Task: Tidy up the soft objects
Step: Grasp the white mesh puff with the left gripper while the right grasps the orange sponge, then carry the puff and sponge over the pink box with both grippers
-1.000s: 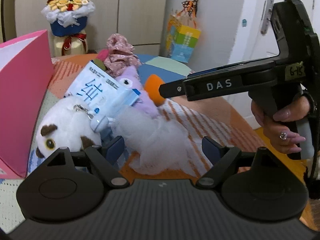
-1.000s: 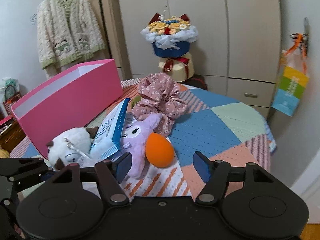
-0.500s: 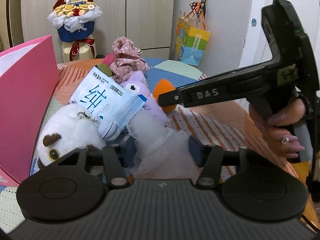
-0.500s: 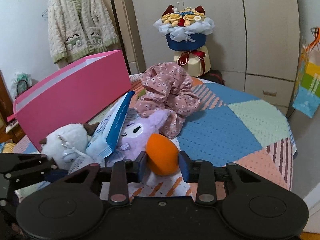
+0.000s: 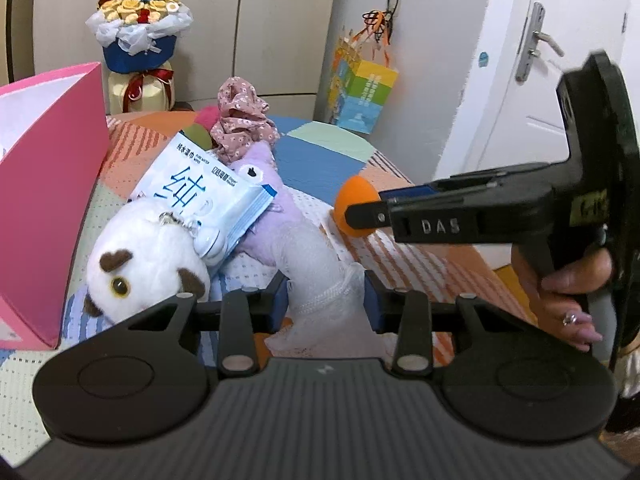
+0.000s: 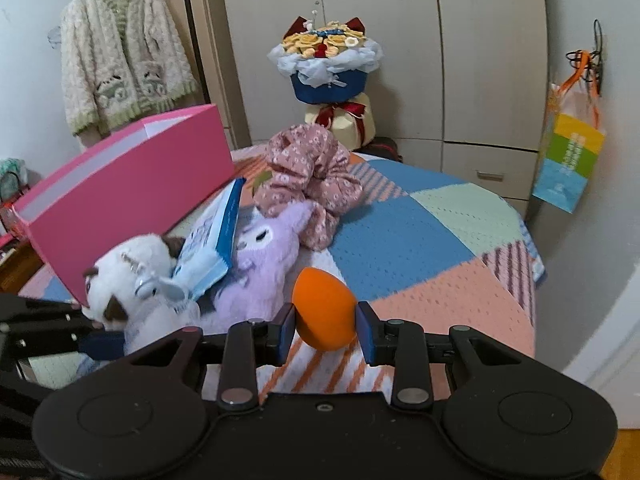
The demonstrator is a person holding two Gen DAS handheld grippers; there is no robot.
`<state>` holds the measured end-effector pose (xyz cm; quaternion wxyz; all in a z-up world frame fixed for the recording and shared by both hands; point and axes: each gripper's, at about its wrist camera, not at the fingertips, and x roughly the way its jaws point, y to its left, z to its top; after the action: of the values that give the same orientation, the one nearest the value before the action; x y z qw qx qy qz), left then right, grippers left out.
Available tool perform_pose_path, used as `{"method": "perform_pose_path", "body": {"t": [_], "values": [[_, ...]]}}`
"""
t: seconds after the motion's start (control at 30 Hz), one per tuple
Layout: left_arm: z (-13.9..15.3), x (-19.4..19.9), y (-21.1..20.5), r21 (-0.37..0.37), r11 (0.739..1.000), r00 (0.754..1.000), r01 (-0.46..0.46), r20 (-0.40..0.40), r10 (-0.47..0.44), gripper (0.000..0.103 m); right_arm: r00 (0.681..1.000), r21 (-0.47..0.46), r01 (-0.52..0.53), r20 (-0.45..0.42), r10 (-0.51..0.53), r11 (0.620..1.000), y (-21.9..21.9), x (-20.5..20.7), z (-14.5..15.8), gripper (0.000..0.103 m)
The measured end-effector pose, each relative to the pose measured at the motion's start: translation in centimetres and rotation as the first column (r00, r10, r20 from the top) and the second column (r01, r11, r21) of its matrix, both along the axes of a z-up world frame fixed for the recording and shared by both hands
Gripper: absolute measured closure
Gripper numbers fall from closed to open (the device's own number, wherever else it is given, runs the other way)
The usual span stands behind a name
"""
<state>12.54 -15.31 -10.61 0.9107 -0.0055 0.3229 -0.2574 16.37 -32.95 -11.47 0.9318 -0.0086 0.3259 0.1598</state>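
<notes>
An orange sponge [image 6: 325, 309] sits squeezed between the pads of the right gripper [image 6: 325, 326], whose jaws have just been closing and now stand narrow with the soft egg shape between them, its pointed end tipped toward eleven o'clock. In the left wrist view the same sponge [image 5: 356, 211] shows at the tip of that tool, about one o'clock from the left gripper [image 5: 326, 298]. The left jaws have just been closing too and now pinch a white mesh pouf [image 5: 316, 276], which runs up from the jaws toward eleven o'clock, where it meets a purple plush toy [image 5: 264, 196]. A pack of wet wipes [image 5: 204, 200] leans across that toy and a white plush cat [image 5: 144, 260] at nine o'clock of the left jaws. Behind them lies a pink floral scrunchie [image 6: 312, 172]. The open pink box [image 6: 132, 192], the likely destination, stands at ten o'clock from the right gripper and hard left of the left one, so the left hand appears the nearer to it. All rests on a patchwork knit cover [image 6: 420, 248].
</notes>
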Motion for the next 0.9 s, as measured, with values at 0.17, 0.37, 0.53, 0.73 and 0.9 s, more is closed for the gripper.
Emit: {"method": "perform_pose_path", "body": {"t": [0.17, 0.37, 0.53, 0.73, 0.9], "values": [[1.4, -0.4, 2.3, -0.046, 0.997, 0.995, 0.056, -0.08, -0.059, 0.066, 1.0, -0.044, 0.013, -0.008, -0.014, 0.999, 0.8, -2.6, 0.8, 0.065], [2.4, -1.2, 4.9, -0.034, 0.997, 0.99, 0.072, -0.12, -0.075, 0.066, 0.997, -0.073, 0.022, -0.069, -0.027, 0.997, 2.1, -5.0, 1.5, 0.065], [3.5, -2.6, 7.4, -0.022, 0.994, 0.983, 0.104, -0.147, -0.106, 0.066, 0.993, -0.051, -0.012, -0.115, 0.006, 0.999, 3.6, -6.9, 2.5, 0.065], [4.3, -3.9, 10.6, -0.013, 0.993, 0.969, 0.117, -0.218, -0.117, 0.066, 0.985, -0.02, -0.117, -0.126, 0.113, 0.993, 7.0, -9.2, 4.8, 0.065], [5.0, -5.4, 13.5, 0.007, 0.994, 0.963, 0.106, -0.249, -0.101, 0.066, 0.965, 0.025, -0.223, -0.139, 0.224, 0.975, 10.1, -10.7, 6.5, 0.065]]}}
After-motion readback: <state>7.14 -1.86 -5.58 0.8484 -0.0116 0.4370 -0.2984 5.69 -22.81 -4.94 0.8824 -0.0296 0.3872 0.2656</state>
